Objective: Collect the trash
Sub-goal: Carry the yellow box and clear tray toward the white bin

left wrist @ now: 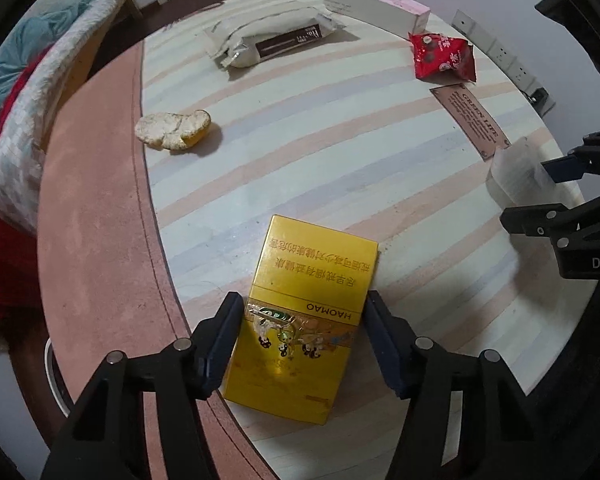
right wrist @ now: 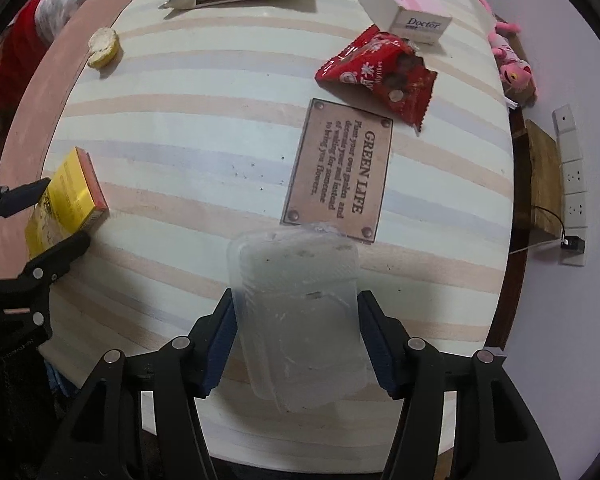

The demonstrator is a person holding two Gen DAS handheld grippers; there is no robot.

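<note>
The left gripper [left wrist: 300, 340] points down at the table with a yellow cigarette pack [left wrist: 300, 320] clamped between its two pads, one on each long side. Read upside down from the wrist, the pack says "HAOMAO" above a printed picture, with lines of Chinese characters on its lid end. The pack sits over the near edge of the striped tabletop [left wrist: 320, 152], where the pink rim [left wrist: 92, 208] curves past.

The right gripper [right wrist: 296, 344] points straight down and holds a clear plastic container [right wrist: 300, 320], its pads pressed to the two sides. Just beyond the container's far end lies a brown plaque [right wrist: 340, 168] reading "GREEN LIFE", with smaller lines beginning "Plant your own garden".

Farther out from the right gripper, past the plaque, is a torn red snack wrapper [right wrist: 376, 72] with Chinese print. Beyond it stands a white and pink box [right wrist: 396, 4] marked "Doctor" on its end. Well ahead of the left gripper a piece of fruit peel [left wrist: 174, 130] lies near the rim. Farthest off rests a white foil packet [left wrist: 268, 40] with a dark label too small to read.
</note>
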